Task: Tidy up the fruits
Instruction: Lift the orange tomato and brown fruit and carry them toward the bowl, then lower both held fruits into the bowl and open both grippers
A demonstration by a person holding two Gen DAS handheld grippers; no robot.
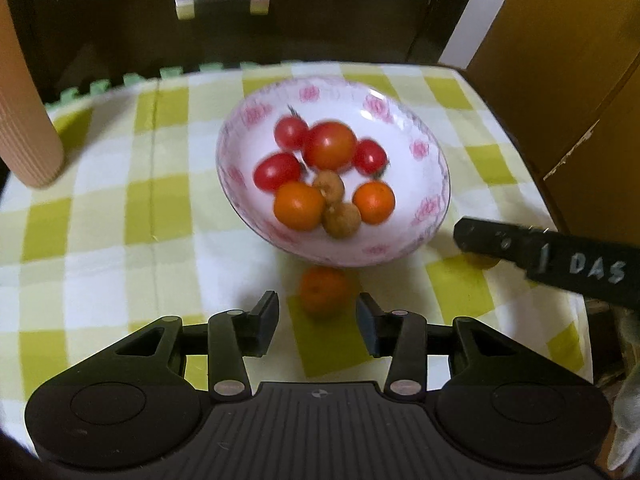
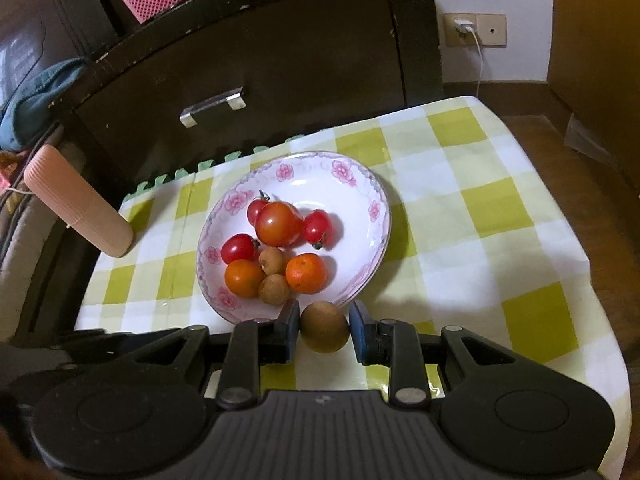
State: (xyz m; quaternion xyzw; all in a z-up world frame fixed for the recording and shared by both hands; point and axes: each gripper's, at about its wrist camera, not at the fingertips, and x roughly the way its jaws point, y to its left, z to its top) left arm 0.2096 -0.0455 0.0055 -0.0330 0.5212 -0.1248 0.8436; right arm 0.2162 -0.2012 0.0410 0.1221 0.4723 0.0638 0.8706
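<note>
While the bowl (image 2: 352, 280) sits full, both grippers work its near rim.
Right gripper (image 2: 324, 330) pinches a brown fruit (image 2: 324, 326); left gripper (image 1: 318, 322) spread wide around an orange (image 1: 323, 290).

text: "DAS", pale letters | on: black right gripper (image 1: 560, 256) body, seen at right edge of left wrist view, just beside the flowered bowl (image 1: 434, 208) | legibility: clear, slightly blurred | other readable text, numbers, brands: none in either view
</note>
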